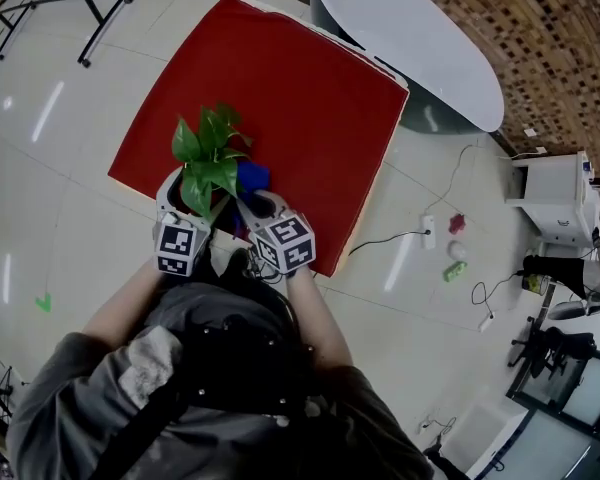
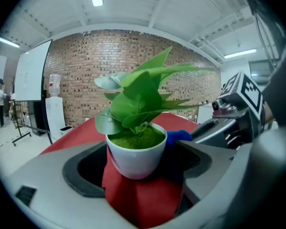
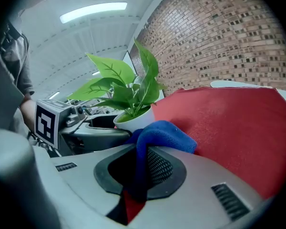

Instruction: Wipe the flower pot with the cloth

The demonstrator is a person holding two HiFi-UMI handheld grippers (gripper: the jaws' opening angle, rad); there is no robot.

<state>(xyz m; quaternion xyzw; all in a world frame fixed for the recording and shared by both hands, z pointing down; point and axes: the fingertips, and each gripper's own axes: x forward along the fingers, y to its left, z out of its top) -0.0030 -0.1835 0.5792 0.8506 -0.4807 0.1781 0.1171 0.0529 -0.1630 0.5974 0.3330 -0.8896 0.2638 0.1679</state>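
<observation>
Flower pot [image 2: 136, 159], white, leafy, gripped in left tongs [image 2: 144, 171], right tongs [image 3: 138, 168] pinching blue cloth [image 3: 164, 133]

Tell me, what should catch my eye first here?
A small white flower pot with a leafy green plant stands out, clasped between the jaws of the left gripper on a bright red table. Just beside it, the right gripper pinches a blue cloth.
</observation>
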